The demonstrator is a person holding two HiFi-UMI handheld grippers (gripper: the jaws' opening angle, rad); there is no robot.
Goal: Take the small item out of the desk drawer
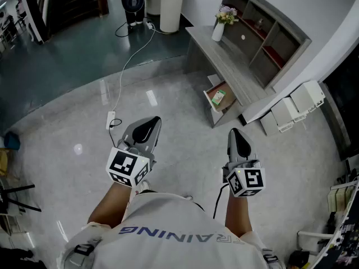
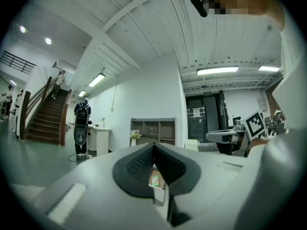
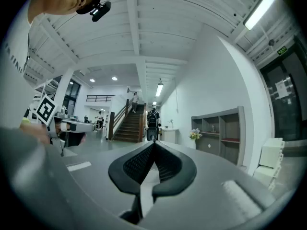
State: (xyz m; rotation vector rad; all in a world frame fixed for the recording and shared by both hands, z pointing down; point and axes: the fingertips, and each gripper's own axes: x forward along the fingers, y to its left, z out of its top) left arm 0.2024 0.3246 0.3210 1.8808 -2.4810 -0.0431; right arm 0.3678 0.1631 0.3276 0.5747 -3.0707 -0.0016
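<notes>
The grey desk [image 1: 230, 66] stands against the wall ahead and to the right. Its drawer [image 1: 215, 106] is pulled open, and a small green item [image 1: 218, 98] lies inside. Both grippers hang over the floor, well short of the desk. My left gripper [image 1: 152, 119] is shut and holds nothing. My right gripper [image 1: 233, 131] is shut and empty too. In the left gripper view the jaws [image 2: 153, 145] meet at the tips, and the drawer [image 2: 159, 193] with the green item [image 2: 154, 180] shows just below them. In the right gripper view the gripper [image 3: 154, 143] points towards a staircase.
A white vase of flowers [image 1: 219, 28] and a shelf unit [image 1: 269, 35] stand on the desk. White boxes [image 1: 297, 105] sit on the floor to its right. A power strip [image 1: 110, 119] with its cable lies on the floor left of my left gripper. A white bin [image 1: 171, 4] stands farther back.
</notes>
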